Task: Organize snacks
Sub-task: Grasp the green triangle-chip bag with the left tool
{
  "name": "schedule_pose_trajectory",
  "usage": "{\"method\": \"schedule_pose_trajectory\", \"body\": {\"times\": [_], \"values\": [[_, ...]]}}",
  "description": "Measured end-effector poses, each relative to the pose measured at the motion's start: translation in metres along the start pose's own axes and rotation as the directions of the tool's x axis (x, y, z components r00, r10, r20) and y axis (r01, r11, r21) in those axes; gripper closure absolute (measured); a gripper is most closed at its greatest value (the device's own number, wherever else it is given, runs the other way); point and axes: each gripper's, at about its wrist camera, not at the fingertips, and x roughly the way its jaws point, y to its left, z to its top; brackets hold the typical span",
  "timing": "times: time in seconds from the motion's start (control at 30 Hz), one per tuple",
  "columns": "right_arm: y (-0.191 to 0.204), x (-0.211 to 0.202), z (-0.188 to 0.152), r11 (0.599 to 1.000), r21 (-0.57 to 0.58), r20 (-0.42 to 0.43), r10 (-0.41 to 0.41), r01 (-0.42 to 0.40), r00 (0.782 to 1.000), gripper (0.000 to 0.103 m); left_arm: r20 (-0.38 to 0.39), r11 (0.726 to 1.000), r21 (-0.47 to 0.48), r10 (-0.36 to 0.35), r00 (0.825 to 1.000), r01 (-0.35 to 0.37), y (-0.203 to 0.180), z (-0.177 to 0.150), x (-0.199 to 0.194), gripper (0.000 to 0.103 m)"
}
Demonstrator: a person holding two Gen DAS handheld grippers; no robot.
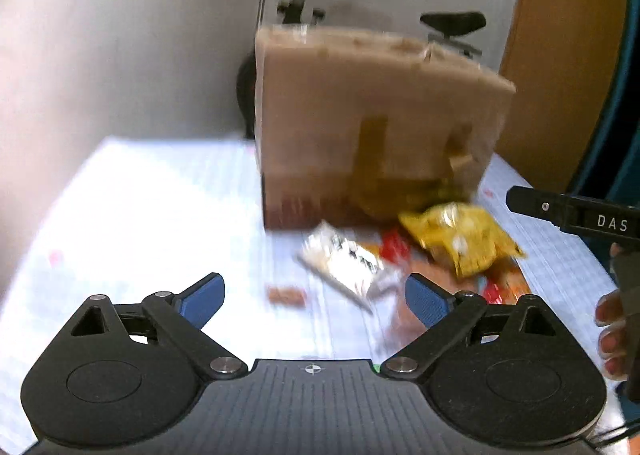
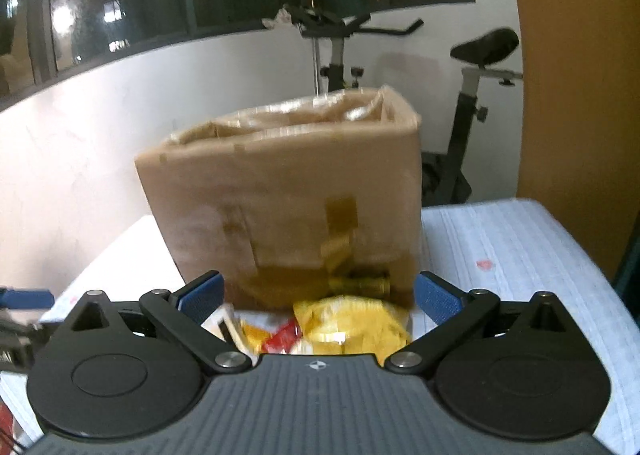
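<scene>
Nearest the left wrist camera, the left gripper [image 1: 315, 301] hangs above the table with its blue pads spread wide, nothing between them. Just beyond it lie a small brown snack bar [image 1: 286, 296] on its own, then a silver foil packet [image 1: 347, 261], a red wrapper [image 1: 394, 246], an orange packet [image 1: 496, 287] and a yellow chip bag [image 1: 464, 239], all in a loose overlapping pile on the pale ruled table cover [image 1: 140, 207]. Right gripper [image 2: 317, 297], likewise spread and empty, hovers over the same pile; from its view the chip bag [image 2: 352, 321] sits right between its fingers, below them. Its body shows at the right edge of the left view too.

Judgement: packets look light, soft, crinkly, and the foil likely slippery. Pinch a bag at a sealed edge or corner, not the puffed middle, since chips crush. The bar is stiffer, so take it across its narrow width.

Behind the pile, touching or nearly so, stands a tall taped cardboard box [image 2: 288, 191], top open with a plastic liner, a likely destination. Further back: an exercise bike [image 2: 476, 95], white wall, dark windows. Frames are motion-blurred.
</scene>
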Motion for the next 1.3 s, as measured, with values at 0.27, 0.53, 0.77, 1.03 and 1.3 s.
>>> {"method": "schedule_pose_trajectory", "body": {"times": [0.27, 0.53, 0.77, 1.03, 1.3], "values": [[-0.002, 0.003, -0.026, 1.0, -0.025, -0.056, -0.017, 0.015, 0.998, 0.0, -0.05, 0.992, -0.125, -0.017, 0.999, 0.01, 0.023, -0.018, 0.001, 0.005], [-0.004, 0.002, -0.028, 1.0, -0.008, -0.049, -0.02, 0.02, 0.999, 0.0, -0.132, 0.979, -0.193, 0.037, 0.991, -0.062, 0.042, -0.05, -0.009, 0.005], [-0.009, 0.008, -0.032, 0.999, 0.01, -0.066, -0.032, 0.032, 0.997, 0.0, -0.191, 0.979, -0.202, -0.042, 0.981, 0.002, 0.034, -0.069, 0.0, 0.005], [-0.015, 0.012, -0.039, 0.999, 0.013, -0.088, -0.036, 0.037, 0.995, 0.0, -0.214, 0.985, -0.172, -0.063, 0.975, 0.026, 0.018, -0.077, 0.013, 0.004], [-0.018, 0.017, -0.041, 0.999, 0.013, -0.101, -0.042, 0.044, 0.994, 0.0, -0.222, 0.986, -0.165, -0.075, 0.972, 0.039, 0.011, -0.073, 0.032, 0.008]]}}
